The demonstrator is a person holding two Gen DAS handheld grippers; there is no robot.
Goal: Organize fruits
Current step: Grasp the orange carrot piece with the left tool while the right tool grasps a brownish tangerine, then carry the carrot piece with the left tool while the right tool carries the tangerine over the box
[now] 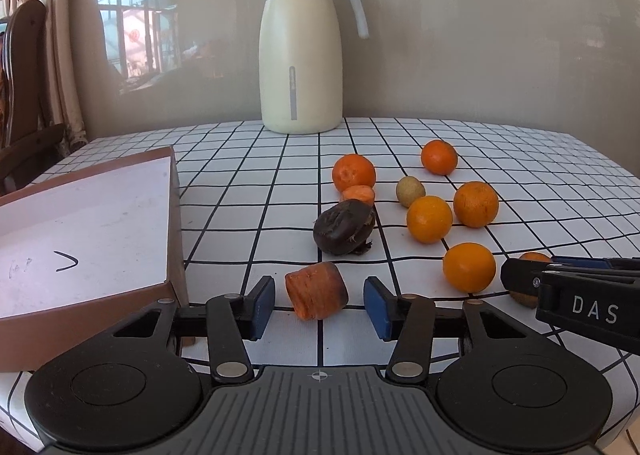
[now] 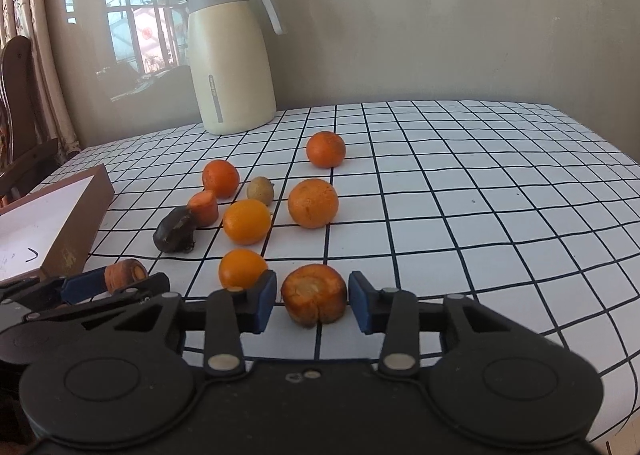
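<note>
Brown box (image 1: 173, 215) at left, nothing in it. Left gripper (image 1: 319, 305) fingers apart around carrot chunk (image 1: 316, 290), gaps both sides. Right gripper (image 2: 312, 305) straddles carrot stub (image 2: 314, 293); contact unclear. Oranges (image 1: 429, 219) loose on table (image 1: 248, 191).

both tongs low and tilted downward, left tongs (image 1: 319, 302) and right tongs (image 2: 312, 302) part-open, pads apart
</note>
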